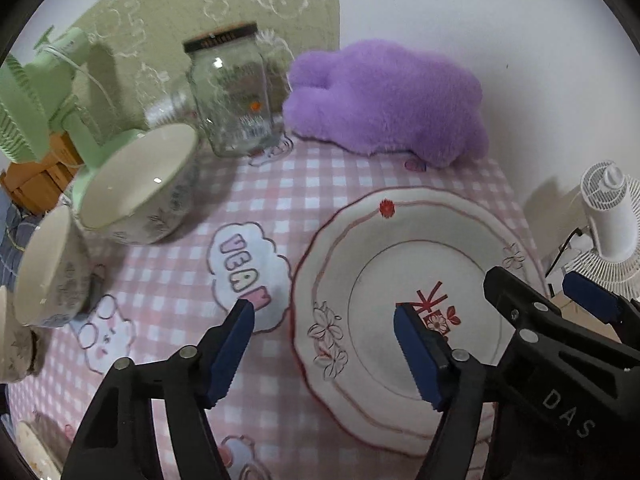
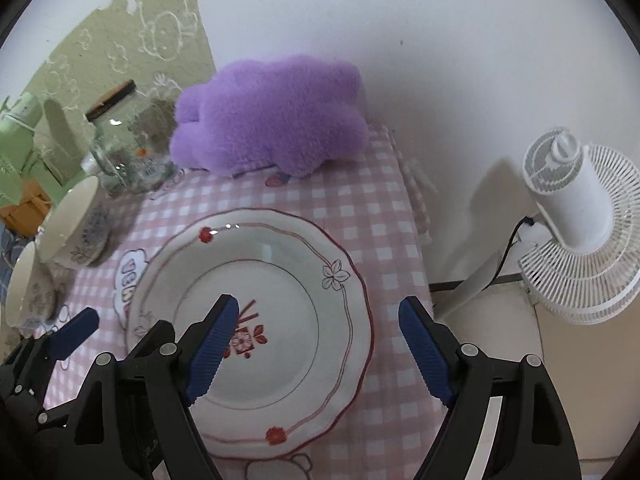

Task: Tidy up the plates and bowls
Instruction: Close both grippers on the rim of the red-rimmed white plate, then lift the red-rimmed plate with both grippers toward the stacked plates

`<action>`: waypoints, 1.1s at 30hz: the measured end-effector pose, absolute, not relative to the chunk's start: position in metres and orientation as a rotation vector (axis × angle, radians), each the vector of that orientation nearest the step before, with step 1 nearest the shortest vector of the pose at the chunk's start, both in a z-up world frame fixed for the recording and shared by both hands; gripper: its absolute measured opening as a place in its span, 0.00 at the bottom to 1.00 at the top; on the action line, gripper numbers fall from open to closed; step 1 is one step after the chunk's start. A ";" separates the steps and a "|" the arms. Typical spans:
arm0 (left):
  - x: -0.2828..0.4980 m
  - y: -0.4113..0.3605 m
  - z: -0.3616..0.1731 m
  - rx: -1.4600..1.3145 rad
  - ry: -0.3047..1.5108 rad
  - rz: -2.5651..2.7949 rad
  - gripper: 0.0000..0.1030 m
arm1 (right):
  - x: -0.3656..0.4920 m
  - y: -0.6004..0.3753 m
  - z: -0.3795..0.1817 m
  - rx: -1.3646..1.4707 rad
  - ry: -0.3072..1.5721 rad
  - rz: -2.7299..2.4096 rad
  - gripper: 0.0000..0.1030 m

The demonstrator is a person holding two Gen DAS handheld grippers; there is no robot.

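A white plate (image 1: 400, 232) with a wavy red rim and a red flower print lies flat on the pink checked tablecloth (image 1: 280, 184). My left gripper (image 1: 324, 312) hovers open over the plate's left rim, one blue pad over the cloth and one over the plate's centre. In the right wrist view the plate (image 2: 280, 248) sits below my right gripper (image 2: 320, 304), which is open across its right rim. Neither gripper holds anything. Each gripper also shows in the other's view: the right gripper (image 1: 536, 284), the left gripper (image 2: 124, 326). Two patterned bowls (image 1: 140, 184) (image 1: 48, 268) stand left of the plate.
A glass jar (image 1: 232, 92) and a purple plush (image 1: 384, 100) sit at the back by the wall. A green fan (image 1: 40, 92) stands far left. A white fan (image 2: 576, 216) stands on the floor past the table's right edge. A third bowl (image 1: 12, 340) shows at the left margin.
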State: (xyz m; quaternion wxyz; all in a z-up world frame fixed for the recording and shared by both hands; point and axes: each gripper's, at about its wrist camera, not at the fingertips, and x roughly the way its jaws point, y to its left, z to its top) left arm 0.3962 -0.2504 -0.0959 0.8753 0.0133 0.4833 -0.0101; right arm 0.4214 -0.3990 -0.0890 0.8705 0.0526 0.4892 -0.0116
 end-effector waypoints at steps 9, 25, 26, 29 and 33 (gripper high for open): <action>0.409 -0.250 -0.115 0.014 1.035 -0.033 0.60 | 0.436 -0.396 -0.115 0.097 1.065 -0.020 0.76; 0.401 -0.236 -0.112 -0.007 1.062 -0.041 0.51 | 0.434 -0.382 -0.110 0.115 1.100 0.006 0.69; 0.397 -0.233 -0.111 0.000 1.066 -0.039 0.51 | 0.431 -0.379 -0.109 0.109 1.106 0.012 0.69; 0.383 -0.223 -0.109 0.011 1.074 -0.028 0.51 | 0.422 -0.370 -0.107 0.102 1.117 0.030 0.69; 0.364 -0.210 -0.109 0.007 1.093 -0.015 0.51 | 0.404 -0.359 -0.105 0.111 1.135 0.049 0.69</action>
